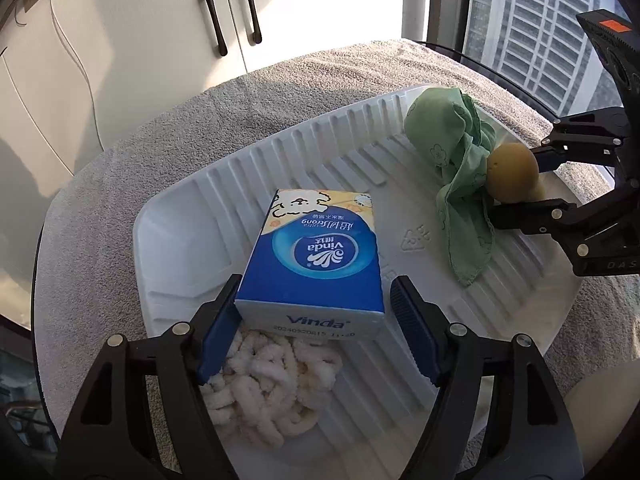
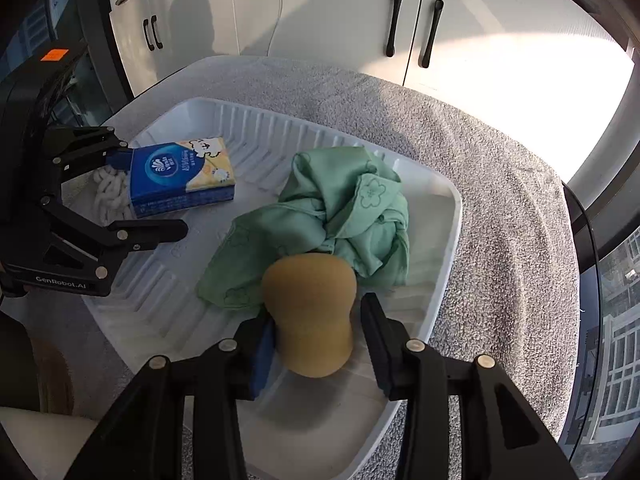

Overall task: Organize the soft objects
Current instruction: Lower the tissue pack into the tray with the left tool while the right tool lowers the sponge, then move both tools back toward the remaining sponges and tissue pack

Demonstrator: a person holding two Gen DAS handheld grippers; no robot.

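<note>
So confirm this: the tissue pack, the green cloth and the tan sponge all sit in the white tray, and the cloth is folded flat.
Not quite. The green cloth is crumpled in a heap, not folded flat; the right wrist view shows it. The tissue pack and tan sponge do sit in the white tray.

Grey towel (image 1: 168,128), rough pile, spread over a round table with a dark rim (image 2: 588,216). White cupboard doors (image 1: 160,24) behind, four black bar handles (image 2: 394,22). Thin white cable (image 1: 76,52) hanging down one door. Window (image 1: 532,20) at the side, high-rise blocks outside.
</note>
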